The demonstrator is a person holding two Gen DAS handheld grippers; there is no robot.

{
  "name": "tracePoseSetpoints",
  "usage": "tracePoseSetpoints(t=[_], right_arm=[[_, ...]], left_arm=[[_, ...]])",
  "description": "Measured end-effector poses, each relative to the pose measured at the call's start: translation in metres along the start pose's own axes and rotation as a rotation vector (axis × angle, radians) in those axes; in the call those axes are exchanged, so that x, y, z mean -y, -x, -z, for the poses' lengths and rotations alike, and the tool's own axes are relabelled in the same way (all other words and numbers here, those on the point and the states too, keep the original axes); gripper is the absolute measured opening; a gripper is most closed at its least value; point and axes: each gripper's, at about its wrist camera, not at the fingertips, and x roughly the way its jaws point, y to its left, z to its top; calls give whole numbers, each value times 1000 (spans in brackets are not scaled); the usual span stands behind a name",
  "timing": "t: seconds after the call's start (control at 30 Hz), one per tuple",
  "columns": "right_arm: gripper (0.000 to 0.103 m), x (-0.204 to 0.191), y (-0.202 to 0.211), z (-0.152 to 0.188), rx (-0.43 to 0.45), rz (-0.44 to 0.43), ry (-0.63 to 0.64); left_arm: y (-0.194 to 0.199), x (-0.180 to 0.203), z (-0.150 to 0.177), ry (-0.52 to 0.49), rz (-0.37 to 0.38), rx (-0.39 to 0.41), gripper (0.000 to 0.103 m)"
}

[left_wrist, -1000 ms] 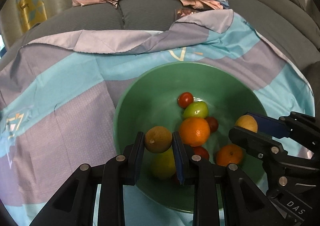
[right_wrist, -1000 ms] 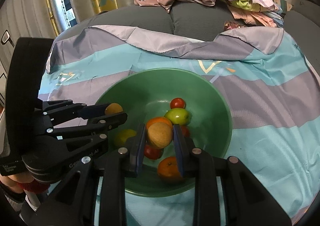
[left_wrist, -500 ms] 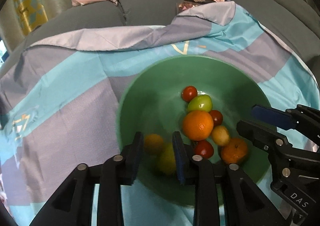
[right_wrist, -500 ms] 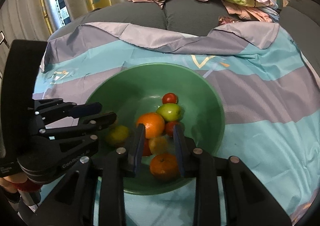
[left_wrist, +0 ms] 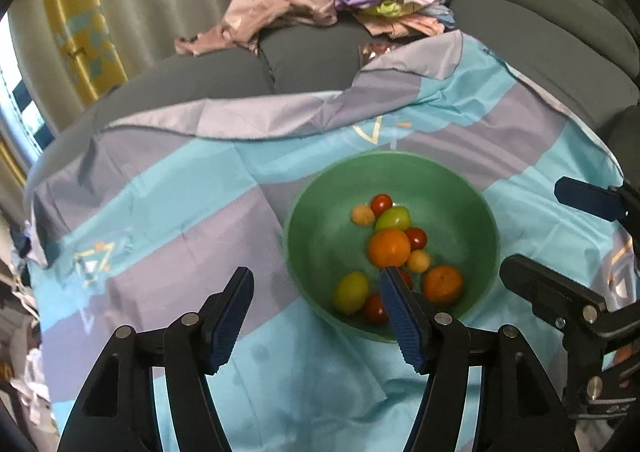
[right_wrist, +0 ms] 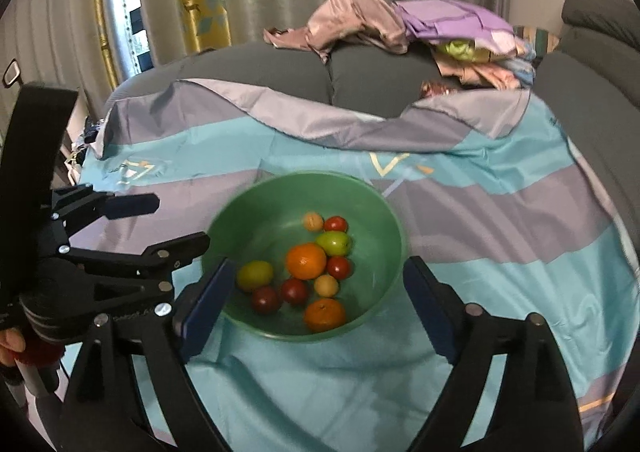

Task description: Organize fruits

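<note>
A green bowl (left_wrist: 320,208) (right_wrist: 384,208) sits on the blue and purple cloth. It holds several fruits: a large orange (left_wrist: 389,247) (right_wrist: 306,261), a smaller orange (left_wrist: 442,284) (right_wrist: 324,314), a green fruit (left_wrist: 393,218) (right_wrist: 333,242), a yellow-green fruit (left_wrist: 351,292) (right_wrist: 254,275), red tomatoes (left_wrist: 381,204) (right_wrist: 335,224) and two small tan fruits (left_wrist: 363,214) (right_wrist: 313,221). My left gripper (left_wrist: 316,312) is open and empty, near the bowl's front left. My right gripper (right_wrist: 316,308) is open and empty, straddling the bowl's near rim.
The cloth (left_wrist: 160,212) (right_wrist: 500,252) covers a grey sofa seat (left_wrist: 312,56) (right_wrist: 380,72). A pile of clothes (left_wrist: 320,4) (right_wrist: 400,24) lies on the far cushions. Curtains hang behind.
Both grippers let go of their small tan fruits, which now lie in the bowl. Both grippers opened wide and pulled back and up from the bowl.
</note>
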Motion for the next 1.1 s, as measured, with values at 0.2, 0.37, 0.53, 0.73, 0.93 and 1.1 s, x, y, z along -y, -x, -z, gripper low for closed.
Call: tracePoseSetpoints(t=[0.2, 0.37, 0.53, 0.73, 0.93, 1.1], right_arm=[[91, -4, 20, -2, 28, -18, 11], [91, -5, 27, -2, 36, -20, 12], [91, -5, 28, -1, 39, -20, 11], [91, -4, 33, -1, 46, -20, 9], [91, -4, 34, 0, 43, -23, 11], [91, -4, 33, -1, 41, -25, 11]], left_arm=[[18, 1, -1, -1, -16, 27, 66], [27, 3, -1, 0, -31, 37, 66], [30, 3, -1, 0, -28, 40, 66], [33, 6, -1, -4, -34, 44, 66], [34, 7, -1, 1, -27, 42, 66], [38, 7, -2, 8, -17, 54, 66]])
